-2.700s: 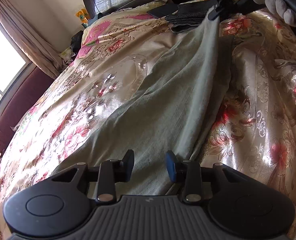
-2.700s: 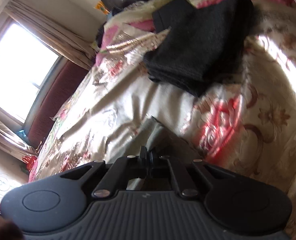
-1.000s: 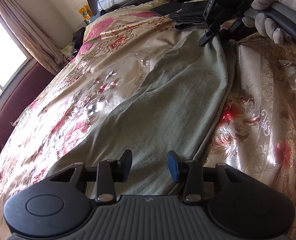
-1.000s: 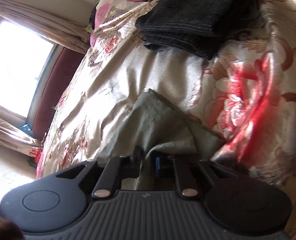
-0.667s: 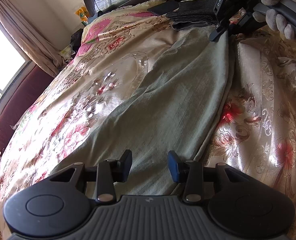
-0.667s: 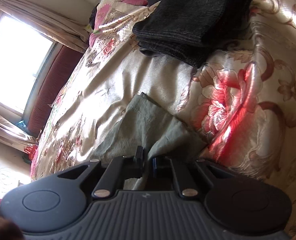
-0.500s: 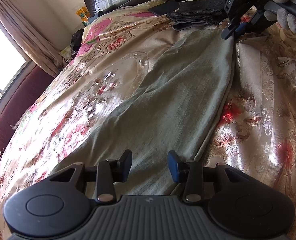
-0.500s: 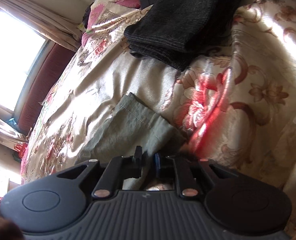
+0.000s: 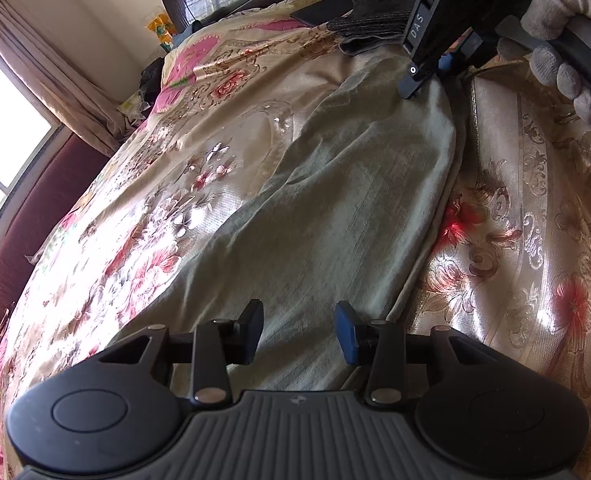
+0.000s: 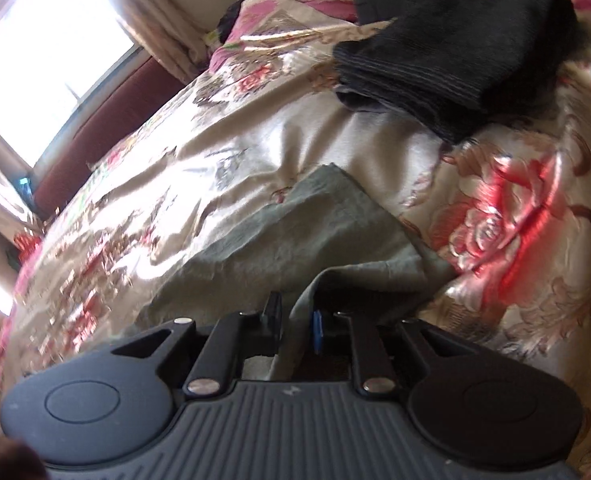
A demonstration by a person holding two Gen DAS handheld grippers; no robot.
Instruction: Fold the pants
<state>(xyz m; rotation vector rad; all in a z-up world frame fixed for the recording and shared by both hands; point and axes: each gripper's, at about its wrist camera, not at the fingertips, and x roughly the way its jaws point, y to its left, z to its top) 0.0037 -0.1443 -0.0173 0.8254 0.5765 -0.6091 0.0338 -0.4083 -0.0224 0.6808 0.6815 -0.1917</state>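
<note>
Floral bedspread (image 9: 223,168) under the pants (image 9: 335,208), lying long and flat. I judge the lengthwise fold done, cross folds left. My right claw (image 10: 297,326) has just been opening, hem still between its pads; my left claw (image 9: 298,326) hangs released over the near end.

The right gripper (image 10: 297,326) has just been opening its jaws, and a fold of the grey-green pants (image 10: 295,236) stands in the narrow gap between them. The pants lie on a floral bedspread (image 10: 199,184), with a folded black garment (image 10: 455,52) beyond them.
</note>
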